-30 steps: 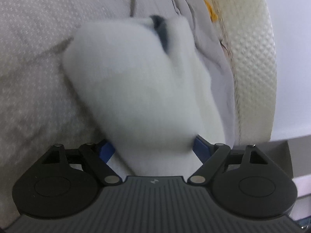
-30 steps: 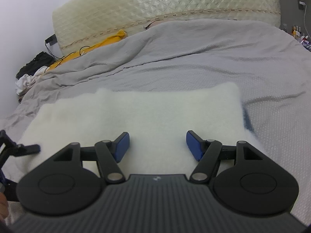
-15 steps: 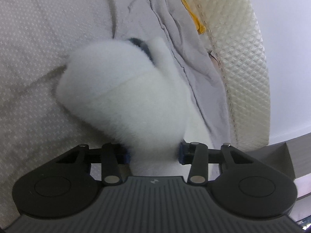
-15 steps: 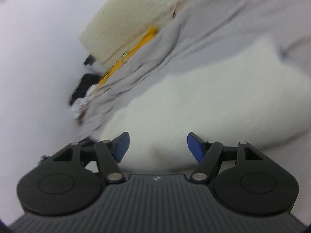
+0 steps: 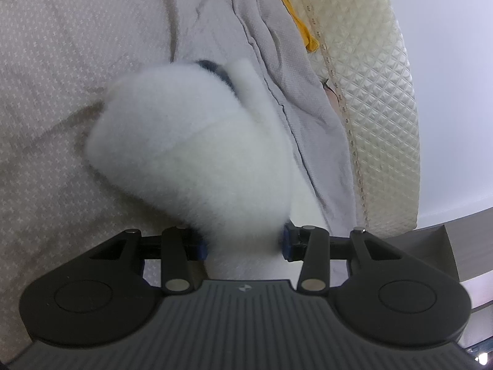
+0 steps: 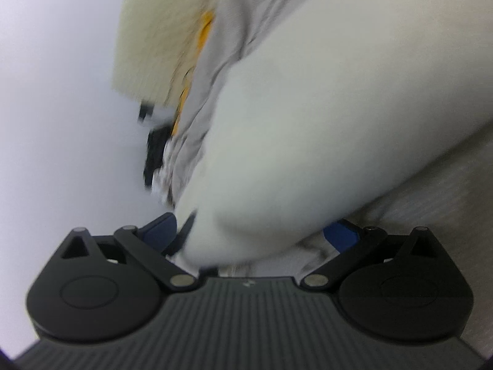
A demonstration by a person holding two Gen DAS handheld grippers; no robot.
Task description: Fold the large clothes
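Note:
A thick white fleece garment (image 5: 197, 154) with a dark blue collar edge lies folded over on the grey bedspread (image 5: 61, 61). My left gripper (image 5: 243, 245) is shut on the near end of the fleece, which bulges out between its blue pads. In the right wrist view the same fleece (image 6: 323, 123) fills the middle, blurred and tilted. My right gripper (image 6: 262, 234) is open, with the fleece edge lying between its spread blue pads.
A cream quilted mattress (image 5: 379, 98) stands along the far side of the bed. A yellow cloth (image 5: 305, 34) is tucked beside it. A dark object (image 6: 155, 151) lies by the white wall. A grey ledge (image 5: 443, 246) shows at right.
My left gripper has closed on the fleece and lifted it. My right gripper has rolled sideways and moved in on the fleece edge, still open.

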